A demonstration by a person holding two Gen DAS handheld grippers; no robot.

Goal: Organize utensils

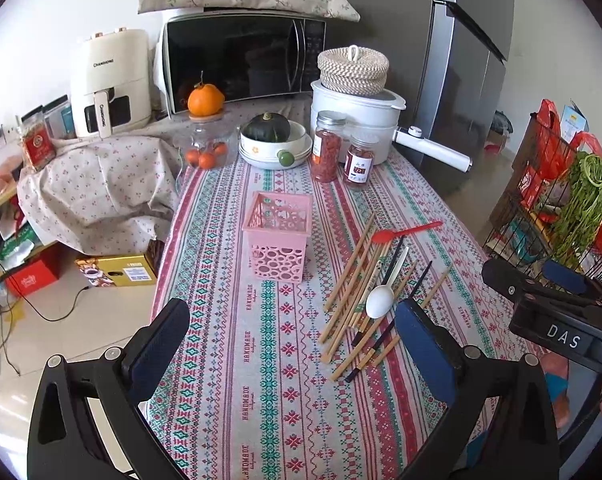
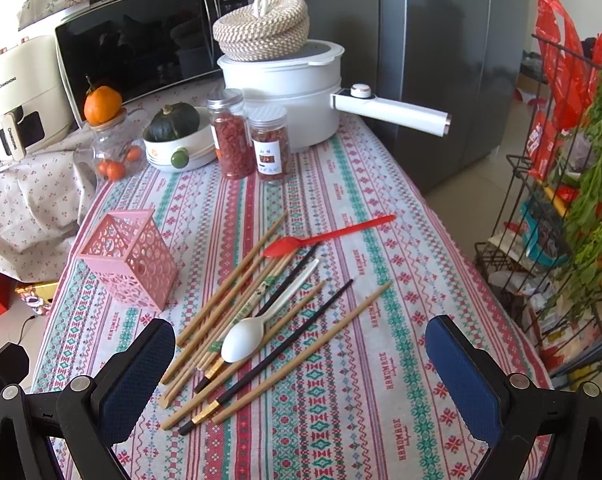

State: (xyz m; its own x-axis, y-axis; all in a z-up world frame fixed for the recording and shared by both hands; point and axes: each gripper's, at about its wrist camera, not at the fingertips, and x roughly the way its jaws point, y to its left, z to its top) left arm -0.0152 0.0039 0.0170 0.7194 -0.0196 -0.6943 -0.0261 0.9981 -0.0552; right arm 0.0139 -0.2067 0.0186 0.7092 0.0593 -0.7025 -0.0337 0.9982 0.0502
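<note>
Left wrist view: air fryer (image 1: 111, 82) marked CHANGHONG; tablecloth (image 1: 261, 360) printed HANDMADE; right gripper (image 1: 557, 292) lettered DAS, seen only here, jaw state unclear. Pink basket (image 1: 279, 236) mid-table, upright. Chopsticks (image 2: 237, 320), white spoon (image 2: 243, 340), red spoon (image 2: 285, 246) piled toward right edge. Left gripper (image 1: 297, 344) jaws wide; right wrist view shows its jaws wide too.

Left wrist view: right black two-finger gripper (image 1: 541, 280) cut off by the frame's right edge, only one blue pad and the "DAS" label show, jaw state unreadable. Grey tall fridge (image 1: 461, 60) top cropped. Pink perforated plastic utensil basket (image 1: 279, 236): inside mostly hidden behind its walls. Right wrist view: left ends of the tan bamboo chopsticks (image 2: 237, 300) overlap in a pile, count unclear. Small clear jar's white label (image 2: 271, 154) too small to read. Cream air fryer (image 2: 17, 96) cut off at left edge.
</note>
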